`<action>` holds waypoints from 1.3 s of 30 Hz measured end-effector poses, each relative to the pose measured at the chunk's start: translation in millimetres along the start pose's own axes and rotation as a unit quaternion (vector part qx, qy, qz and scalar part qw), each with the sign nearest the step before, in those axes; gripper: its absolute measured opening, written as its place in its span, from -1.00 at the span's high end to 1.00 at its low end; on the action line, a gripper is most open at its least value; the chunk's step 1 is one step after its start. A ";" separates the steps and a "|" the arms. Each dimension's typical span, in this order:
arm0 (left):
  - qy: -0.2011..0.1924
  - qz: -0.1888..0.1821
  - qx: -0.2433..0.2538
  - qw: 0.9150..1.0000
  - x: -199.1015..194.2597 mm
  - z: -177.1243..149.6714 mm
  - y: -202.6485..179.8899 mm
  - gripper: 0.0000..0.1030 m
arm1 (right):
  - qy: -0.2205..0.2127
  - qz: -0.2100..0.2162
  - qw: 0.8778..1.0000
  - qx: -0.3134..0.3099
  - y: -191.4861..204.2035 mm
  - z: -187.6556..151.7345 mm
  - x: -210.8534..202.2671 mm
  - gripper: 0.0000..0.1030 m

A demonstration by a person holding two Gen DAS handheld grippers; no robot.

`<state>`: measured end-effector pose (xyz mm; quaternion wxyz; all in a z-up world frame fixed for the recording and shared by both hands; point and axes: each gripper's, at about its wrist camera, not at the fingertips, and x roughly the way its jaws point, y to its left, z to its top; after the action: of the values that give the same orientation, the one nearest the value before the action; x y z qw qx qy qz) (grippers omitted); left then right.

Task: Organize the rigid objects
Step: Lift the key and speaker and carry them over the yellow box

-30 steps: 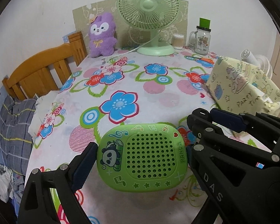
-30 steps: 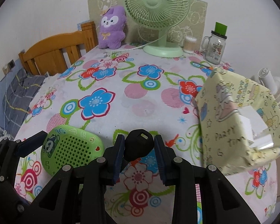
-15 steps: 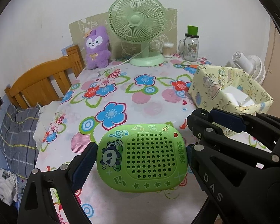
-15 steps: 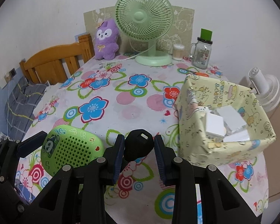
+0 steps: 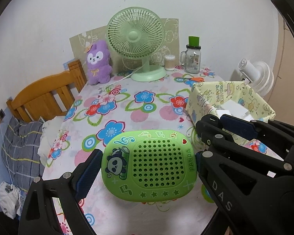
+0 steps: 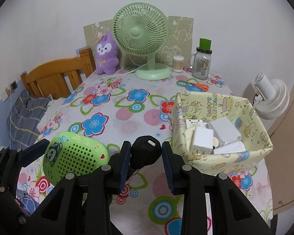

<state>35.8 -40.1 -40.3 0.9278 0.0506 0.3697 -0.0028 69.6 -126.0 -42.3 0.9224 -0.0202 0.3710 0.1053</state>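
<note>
My left gripper (image 5: 148,166) is shut on a green panda speaker (image 5: 149,165), held by its two short sides above the flowered tablecloth. From the right wrist view the same speaker (image 6: 75,156) hangs at the lower left in the left gripper (image 6: 72,152). My right gripper (image 6: 146,153) is shut on a small black key fob (image 6: 145,153), raised off the table. To the right stands a yellow patterned box (image 6: 221,160), which holds several white items (image 6: 215,137). In the left wrist view the box (image 5: 203,99) lies behind the right gripper's black fingers (image 5: 237,126).
At the back of the table stand a green fan (image 6: 142,39), a purple plush toy (image 6: 106,55), a cotton-swab jar (image 6: 178,63) and a glass mug jar (image 6: 201,62). Orange scissors (image 6: 198,86) lie near them. A wooden headboard (image 6: 56,78) and bedding lie left; a white fan (image 6: 270,96) stands right.
Both grippers have risen and pulled back with the speaker and the key fob held. The table looks farther below, and the inside of the yellow box has come into view.
</note>
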 end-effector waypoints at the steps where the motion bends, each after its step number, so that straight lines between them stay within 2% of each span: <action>1: 0.000 0.000 0.000 1.000 -0.3 1.3 -1.7 -0.84 | -0.001 -0.001 1.000 0.001 -2.5 1.4 -1.2 0.32; 13: -0.011 -0.009 0.014 1.000 -1.2 23.4 -29.8 -0.84 | -0.012 -0.011 1.000 0.013 -34.9 16.3 -8.5 0.32; 25: -0.015 -0.036 0.032 0.999 10.8 43.4 -75.0 -0.84 | -0.013 -0.033 0.999 0.037 -85.2 22.3 -6.1 0.32; 39: 0.006 -0.063 0.059 0.996 42.4 59.0 -117.9 -0.84 | 0.005 -0.052 0.996 0.069 -135.7 23.7 15.5 0.32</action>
<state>102.1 -161.7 -37.7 0.9189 0.0822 0.3767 -0.0830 125.0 -253.1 -41.4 0.9239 0.0241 0.3805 0.0312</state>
